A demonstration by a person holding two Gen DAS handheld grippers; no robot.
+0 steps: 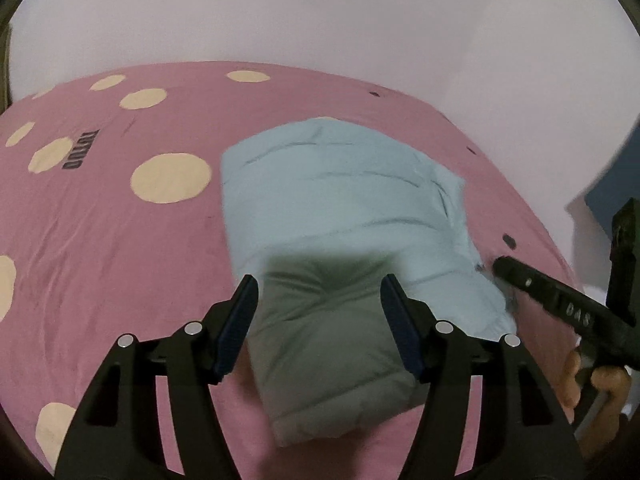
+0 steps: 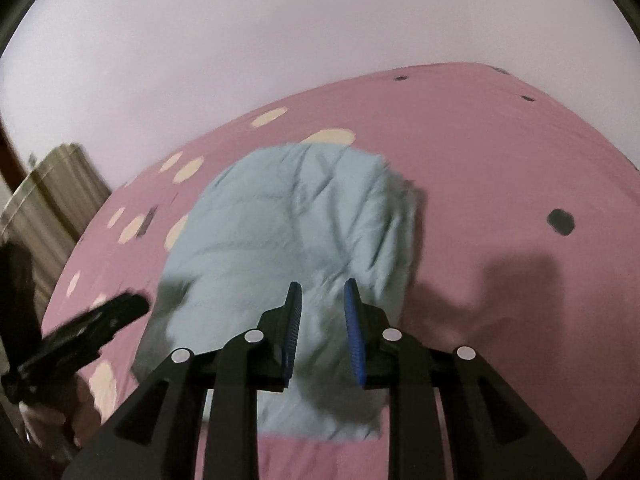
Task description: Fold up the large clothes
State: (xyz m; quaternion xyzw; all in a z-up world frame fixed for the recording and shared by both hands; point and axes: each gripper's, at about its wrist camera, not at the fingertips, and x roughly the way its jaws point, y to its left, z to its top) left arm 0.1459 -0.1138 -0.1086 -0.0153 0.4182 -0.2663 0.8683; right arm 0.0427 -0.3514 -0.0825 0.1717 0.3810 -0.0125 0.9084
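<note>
Both grippers hover empty-jawed over the folded pale-blue garment (image 1: 344, 208) on the pink bedsheet (image 1: 120, 240): left gripper (image 1: 318, 296) spread wide, right gripper (image 2: 322, 300) narrowly parted; the puffy bundle may spring open if left unpressed.

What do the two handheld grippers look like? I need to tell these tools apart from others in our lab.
Both match. The left gripper and right gripper are matte black plastic frames with slotted cut-outs and round silver pins at the linkage joints. Each finger ends in a ribbed dark-blue pad. Seen from the left wrist view, the right gripper's side carries raised letters "DAS". No cables or sleeves show.
</note>
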